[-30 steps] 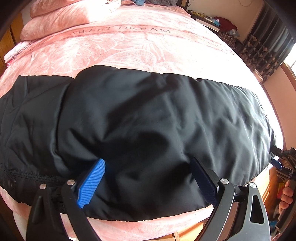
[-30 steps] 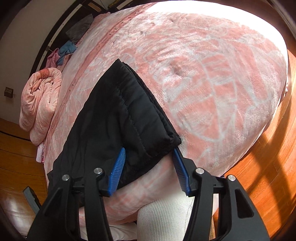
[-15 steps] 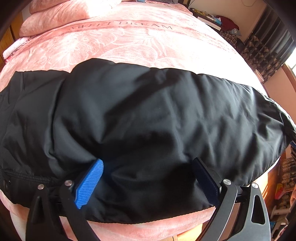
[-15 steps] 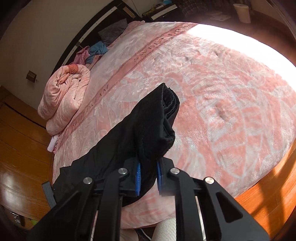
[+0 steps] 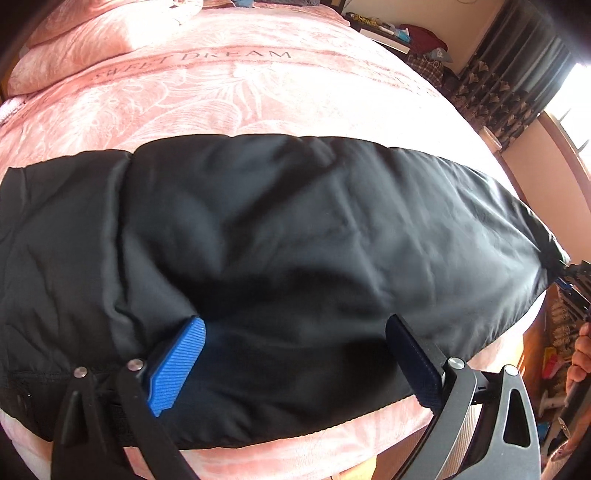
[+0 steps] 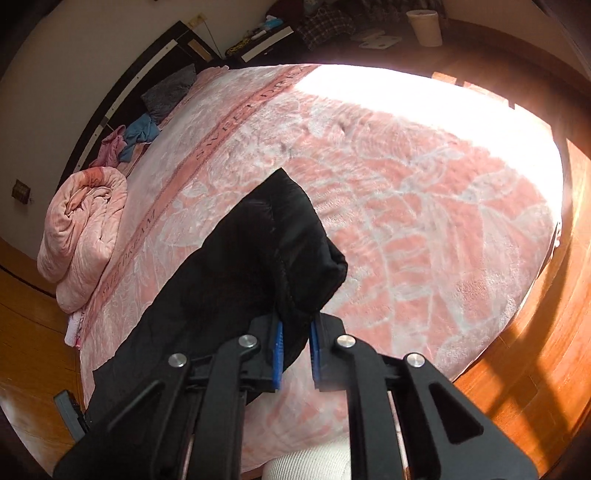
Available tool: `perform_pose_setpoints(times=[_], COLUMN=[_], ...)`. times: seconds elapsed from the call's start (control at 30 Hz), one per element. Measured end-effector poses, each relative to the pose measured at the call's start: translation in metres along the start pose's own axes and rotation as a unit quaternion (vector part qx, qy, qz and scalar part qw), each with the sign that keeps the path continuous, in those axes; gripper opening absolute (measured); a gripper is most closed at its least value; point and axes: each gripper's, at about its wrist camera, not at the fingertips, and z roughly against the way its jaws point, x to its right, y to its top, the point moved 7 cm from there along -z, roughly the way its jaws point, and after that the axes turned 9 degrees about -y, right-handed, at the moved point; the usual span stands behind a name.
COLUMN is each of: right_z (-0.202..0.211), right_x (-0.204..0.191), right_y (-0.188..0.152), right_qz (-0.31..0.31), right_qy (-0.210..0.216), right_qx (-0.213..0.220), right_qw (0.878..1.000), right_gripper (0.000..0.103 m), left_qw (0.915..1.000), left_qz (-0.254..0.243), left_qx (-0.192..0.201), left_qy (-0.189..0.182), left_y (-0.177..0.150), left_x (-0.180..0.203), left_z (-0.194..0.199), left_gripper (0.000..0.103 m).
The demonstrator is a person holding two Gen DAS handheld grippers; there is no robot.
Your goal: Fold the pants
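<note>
Black padded pants (image 5: 295,236) lie stretched across the near edge of a pink bed (image 5: 229,96). My left gripper (image 5: 295,354) is open, its blue fingers (image 5: 177,365) wide apart and resting on the pants' near side. My right gripper (image 6: 295,345) is shut on the cuff end of the pants (image 6: 273,251) and holds it lifted above the bed. In the left wrist view the right gripper (image 5: 570,280) shows at the pants' far right end.
A rolled pink quilt (image 6: 85,236) and loose clothes (image 6: 140,134) lie by the headboard. Dark curtains (image 5: 509,81) hang at the right. Wooden floor (image 6: 535,354) surrounds the bed. A white bucket (image 6: 424,26) stands on the floor.
My right gripper closed on the pants' cuff end and lifted it off the bed. The left gripper stayed open on the pants, shifting only slightly.
</note>
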Motion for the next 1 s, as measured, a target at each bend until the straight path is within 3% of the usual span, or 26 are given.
perform_pose_setpoints(times=[0.23,0.37,0.53,0.7,0.87,1.0], right_z=[-0.008,-0.01,0.012,0.047,0.081,0.094], right_x=[0.004,-0.002,-0.017,-0.056,-0.119,-0.166], right_y=[-0.013,-0.015,-0.009,-0.005,-0.013,-0.03], right_qz=[0.0,0.008,0.029,0.082,0.143,0.194], right_qy=[-0.01,-0.033,-0.04,-0.04,0.012,0.044], right_qx=[0.002,-0.006,0.022,0.078,0.116,0.125], right_qw=[1.0,0.999,0.999,0.993,0.983,0.972], right_gripper=[0.011,0.011,0.011,0.011,0.011,0.011], left_qw=[0.9994,0.9986,0.9993,0.9973,0.9947,0.9936], left_qz=[0.015,-0.012,0.031,0.057,0.07,0.089], left_qx=[0.003,0.004,0.007,0.037,0.04,0.037], left_qy=[0.03,0.052,0.018,0.027,0.064,0.058], left_y=[-0.01,-0.018,-0.016,-0.012,-0.017,-0.025], left_x=[-0.029,-0.026,-0.031,-0.062,-0.099,-0.116], left_z=[0.011,0.003,0.025,0.055,0.069,0.066], left_gripper=[0.099,0.099,0.099,0.099,0.099,0.099])
